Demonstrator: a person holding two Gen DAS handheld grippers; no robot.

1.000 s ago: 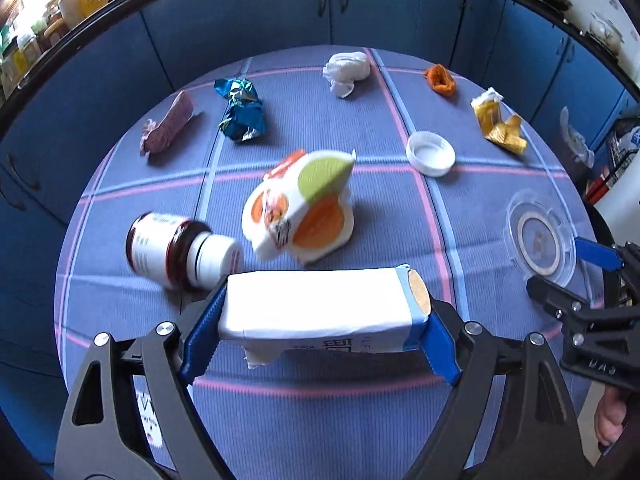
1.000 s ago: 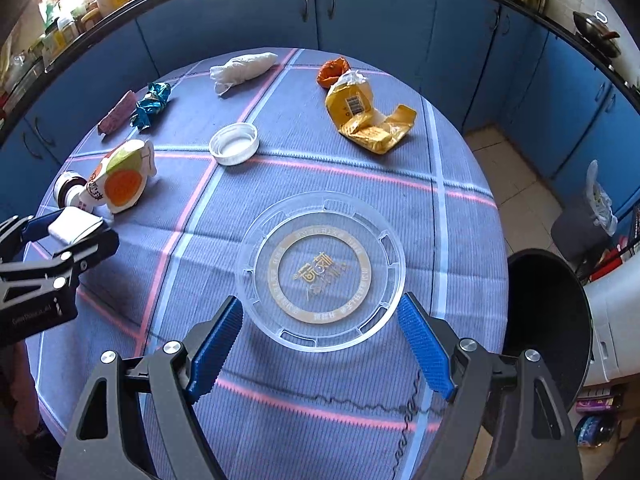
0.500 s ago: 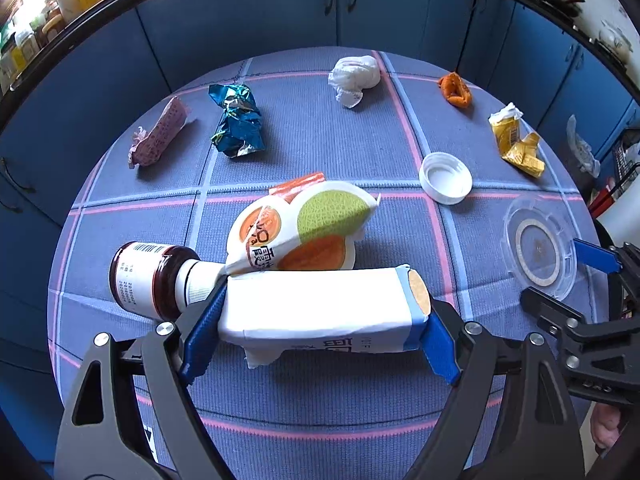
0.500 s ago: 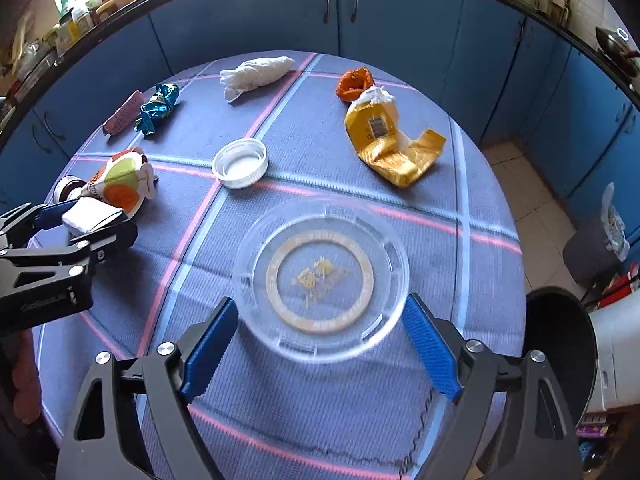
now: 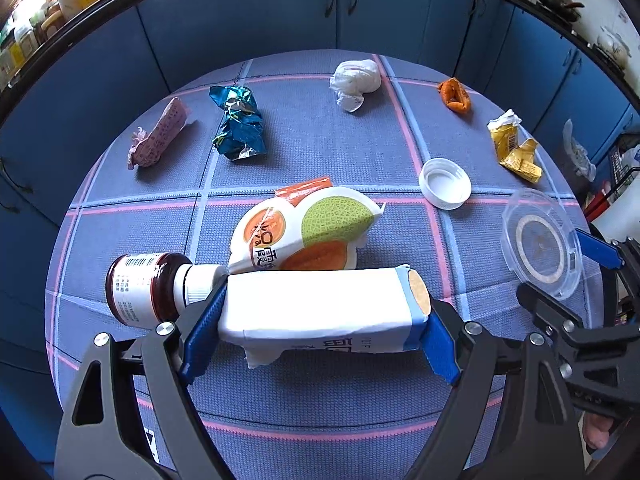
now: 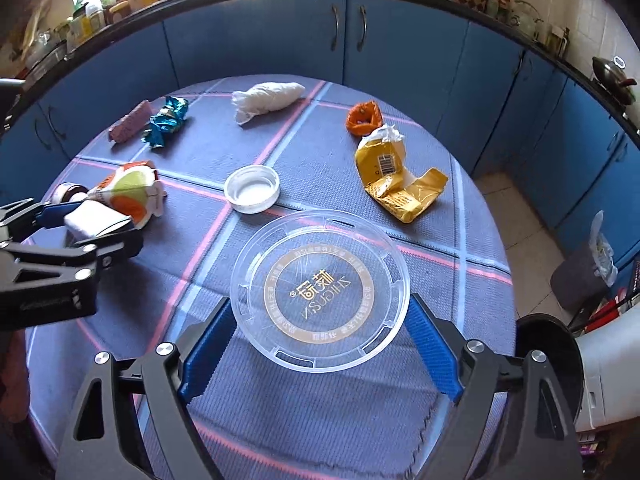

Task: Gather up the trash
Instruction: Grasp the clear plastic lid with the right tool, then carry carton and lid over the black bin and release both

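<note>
On the round table (image 5: 320, 412) with its blue checked cloth, we go left to right. Far left in the left wrist view we see a pink wrapper (image 5: 158, 134), then a crumpled blue foil wrapper (image 5: 239, 124) just beside it. Nearer us a brown bottle (image 5: 150, 288) with a white cap lies on its side, cap end touching the melon-print pouch (image 5: 308, 232). Our left gripper (image 5: 320, 312) is clamped on a white carton (image 5: 320, 308), blue pads pressing both of its ends, carton lying crosswise between them, just in front of the pouch. Further back sits a white crumpled tissue (image 5: 356, 80), right of it an orange scrap (image 5: 454, 95), then a white cap (image 5: 445, 183) lying open side up, and a yellow crushed packet (image 5: 514, 148) near the right edge. Rightmost thing on the cloth is the clear plastic lid (image 6: 320, 290) with a gold ring print. Our right gripper (image 6: 320, 336) has the lid between its blue pads, both pads touching the rim; the jaws have just been opening a little wider, and the lid looks tilted, held at its near half. Off the table, right side, we see a black bin (image 6: 548, 354) on the floor, rim partly visible, beside a white object. Blue cabinets (image 6: 256, 36) curve behind everything.
</note>
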